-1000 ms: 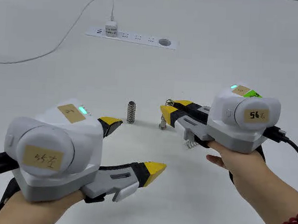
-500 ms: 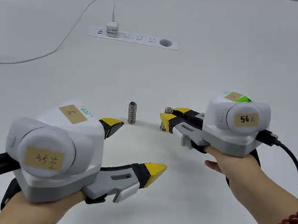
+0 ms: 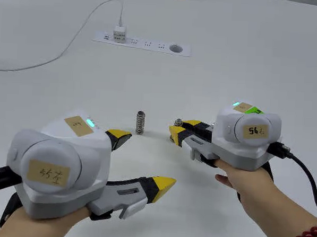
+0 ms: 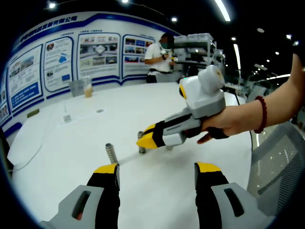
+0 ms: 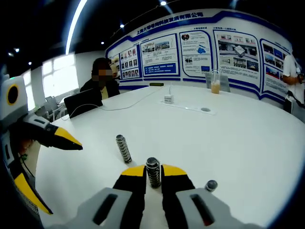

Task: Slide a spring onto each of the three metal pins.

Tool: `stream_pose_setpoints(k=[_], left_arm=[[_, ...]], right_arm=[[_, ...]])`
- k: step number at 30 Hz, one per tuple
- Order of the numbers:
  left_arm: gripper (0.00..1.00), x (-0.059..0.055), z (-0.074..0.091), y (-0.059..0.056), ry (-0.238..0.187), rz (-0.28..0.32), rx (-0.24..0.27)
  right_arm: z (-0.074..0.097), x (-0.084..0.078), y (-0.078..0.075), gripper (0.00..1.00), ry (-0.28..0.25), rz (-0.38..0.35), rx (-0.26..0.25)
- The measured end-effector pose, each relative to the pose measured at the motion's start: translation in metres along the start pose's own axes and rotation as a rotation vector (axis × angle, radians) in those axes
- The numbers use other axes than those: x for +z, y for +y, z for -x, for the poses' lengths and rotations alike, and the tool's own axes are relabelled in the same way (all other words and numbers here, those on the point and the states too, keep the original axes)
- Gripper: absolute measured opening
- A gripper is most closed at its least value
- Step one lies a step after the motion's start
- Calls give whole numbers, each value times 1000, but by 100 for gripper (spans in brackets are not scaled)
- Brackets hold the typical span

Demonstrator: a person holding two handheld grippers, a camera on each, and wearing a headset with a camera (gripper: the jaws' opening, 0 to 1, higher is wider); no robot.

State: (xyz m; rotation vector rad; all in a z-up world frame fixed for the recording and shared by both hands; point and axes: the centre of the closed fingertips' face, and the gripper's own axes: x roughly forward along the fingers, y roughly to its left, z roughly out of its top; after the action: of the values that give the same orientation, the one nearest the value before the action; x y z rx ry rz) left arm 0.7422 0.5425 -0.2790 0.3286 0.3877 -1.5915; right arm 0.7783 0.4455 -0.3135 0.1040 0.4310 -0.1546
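Nearest, at the lower left of the head view, the left gripper is held low over the white table, its jaws spread wide with nothing between them. Right of centre, the right gripper lies level, pointing left, its jaws pinching an upright spring. This looks like the second spring being seated; whether it sits fully on a pin I cannot tell. Next comes a gentle release, then a spring for the bare pin. Left of the tips stands the sleeved pin; far beyond lies a power strip.
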Motion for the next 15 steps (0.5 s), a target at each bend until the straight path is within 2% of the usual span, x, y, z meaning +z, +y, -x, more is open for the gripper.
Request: stream_pose_setpoints(k=[4, 15], left_arm=[[65, 1, 0, 0, -3, -1, 0], [65, 4, 0, -3, -15, -15, 1]], right_arm=[[2, 2, 1, 17, -2, -9, -5], [19, 19, 6, 27, -33, -50, 24]])
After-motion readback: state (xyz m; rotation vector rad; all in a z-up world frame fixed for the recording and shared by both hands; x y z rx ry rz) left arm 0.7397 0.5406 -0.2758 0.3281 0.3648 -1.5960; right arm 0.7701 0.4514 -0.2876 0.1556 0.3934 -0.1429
